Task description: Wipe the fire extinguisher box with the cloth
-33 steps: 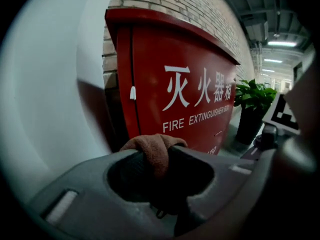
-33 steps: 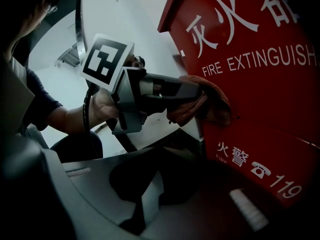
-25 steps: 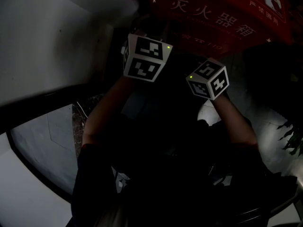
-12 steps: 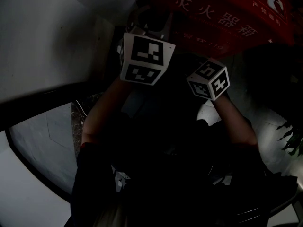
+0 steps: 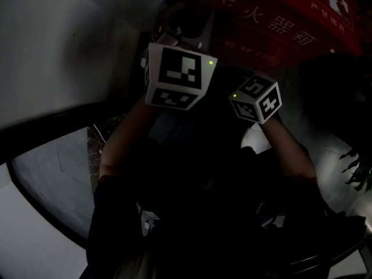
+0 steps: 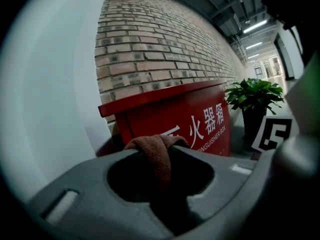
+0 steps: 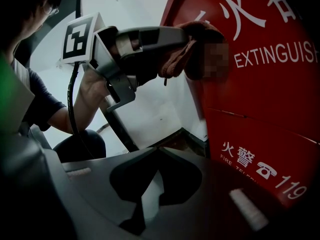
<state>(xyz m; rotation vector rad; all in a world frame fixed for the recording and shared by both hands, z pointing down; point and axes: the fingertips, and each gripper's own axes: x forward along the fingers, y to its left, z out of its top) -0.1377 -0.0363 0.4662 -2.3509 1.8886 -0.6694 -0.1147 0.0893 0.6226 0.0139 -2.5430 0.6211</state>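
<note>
Dim corridor with a brick wall (image 6: 165, 49) running off ahead of the tools, pretty dark from the head view. The fire extinguisher box (image 6: 200, 119) sat straight ahead of my left gripper (image 6: 162, 165). Its long axis ran sideways along the wall and its lettered front faced out into the corridor.

The left jaws were clamped on the brown cloth (image 6: 152, 143). It was a folded strip lying lengthwise down the jaws, with a bunched end poking past the tips toward the box. I'd guess it was gripped that way so fabric, not plastic, met the paint. From the right gripper view the cloth (image 7: 187, 46) looked pressed against the red front near its edge, though I couldn't swear it was touching.

My right gripper (image 7: 153, 150) had its jaws closed tip to tip with nothing between them. It hung low beside the box front, probably just parked out of the way. A potted plant (image 6: 252, 96) stood past the box's far end, off to the left gripper's right.
</note>
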